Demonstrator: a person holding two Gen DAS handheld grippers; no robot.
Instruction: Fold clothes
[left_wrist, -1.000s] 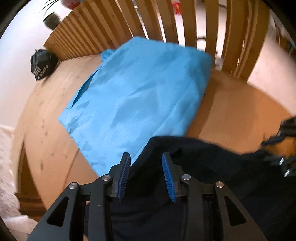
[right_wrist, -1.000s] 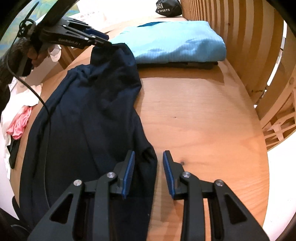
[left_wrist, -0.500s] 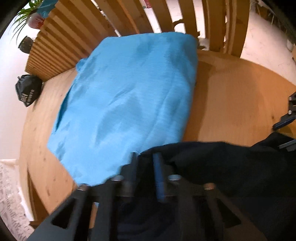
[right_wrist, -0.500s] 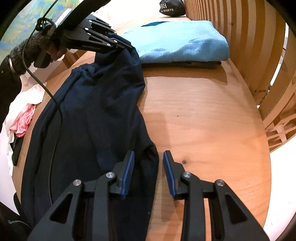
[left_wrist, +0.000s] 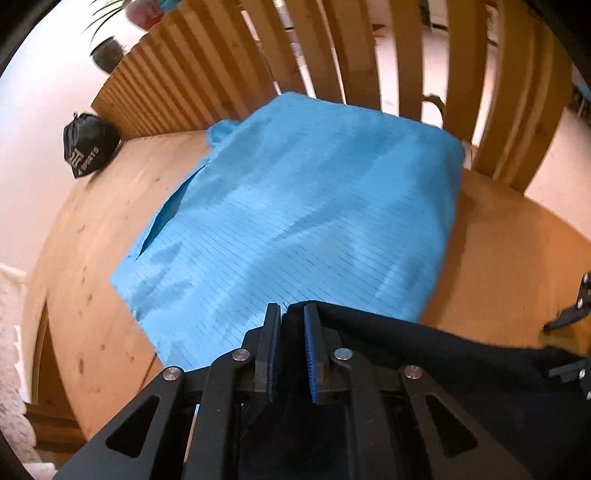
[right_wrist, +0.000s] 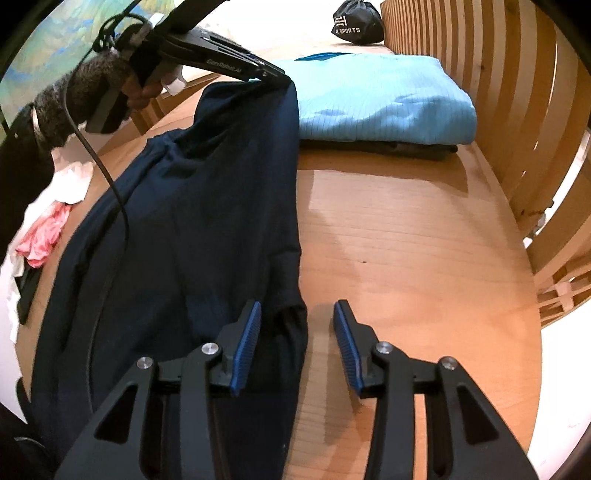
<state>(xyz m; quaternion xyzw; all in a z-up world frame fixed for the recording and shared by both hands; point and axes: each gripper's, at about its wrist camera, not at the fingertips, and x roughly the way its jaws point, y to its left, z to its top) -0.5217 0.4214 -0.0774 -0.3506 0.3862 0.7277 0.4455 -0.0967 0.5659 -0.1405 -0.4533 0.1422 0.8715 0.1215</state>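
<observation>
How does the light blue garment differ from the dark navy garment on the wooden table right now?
The light blue garment is folded into a neat rectangle; the dark navy garment lies spread out and rumpled. The blue one sits untouched on a dark folded item by the slatted rail; the navy one has a corner pinched and lifted by the left gripper. Both rest on the wooden table.
</observation>
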